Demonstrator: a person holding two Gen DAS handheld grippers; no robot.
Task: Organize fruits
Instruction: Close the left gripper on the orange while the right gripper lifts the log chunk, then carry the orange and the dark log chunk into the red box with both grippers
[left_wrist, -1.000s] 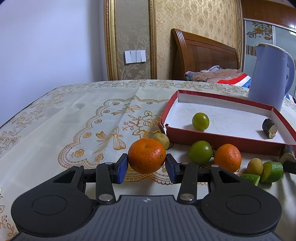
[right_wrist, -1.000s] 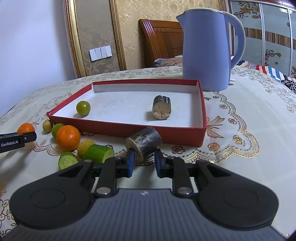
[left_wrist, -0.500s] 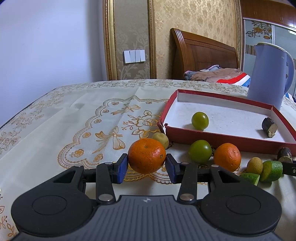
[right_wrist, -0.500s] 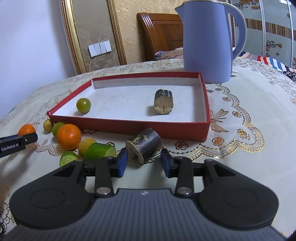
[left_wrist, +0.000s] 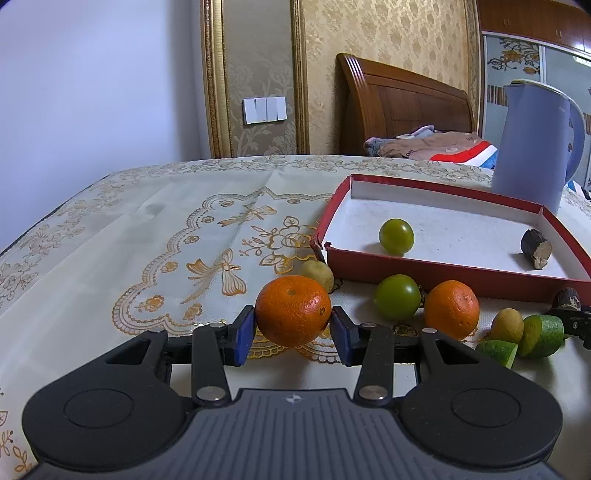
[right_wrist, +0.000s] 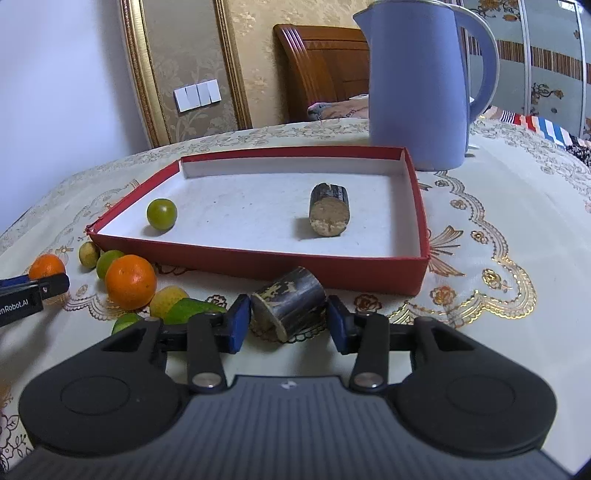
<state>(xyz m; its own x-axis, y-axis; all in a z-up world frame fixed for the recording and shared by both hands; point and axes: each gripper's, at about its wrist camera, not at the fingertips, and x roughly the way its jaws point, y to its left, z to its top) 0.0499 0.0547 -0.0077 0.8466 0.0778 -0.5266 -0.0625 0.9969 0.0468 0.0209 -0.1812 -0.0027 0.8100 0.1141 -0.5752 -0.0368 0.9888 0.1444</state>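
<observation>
Left wrist view: the left hand-held gripper (left_wrist: 293, 330) sits at lower centre, its blue pads pressed on either side of an orange (left_wrist: 293, 314), gripping it. Upper right of that, a shallow red box (left_wrist: 436, 271) lies on the desk (left_wrist: 110, 258), its near edge close behind the loose fruit. The box holds a green fruit (left_wrist: 396, 236) near its left wall and a dark cane piece (left_wrist: 536, 248) near its right wall, with open white floor between them. The left half of the frame is bare patterned cloth running to the desk's rounded edge.

Right wrist view: the right hand-held gripper (right_wrist: 284, 323) has just opened; a second dark cane piece (right_wrist: 290, 302) lies between the pads, the left pad at its end, the right with a small gap. A blue kettle (right_wrist: 417, 85) stands just behind the box's far right corner.
</observation>
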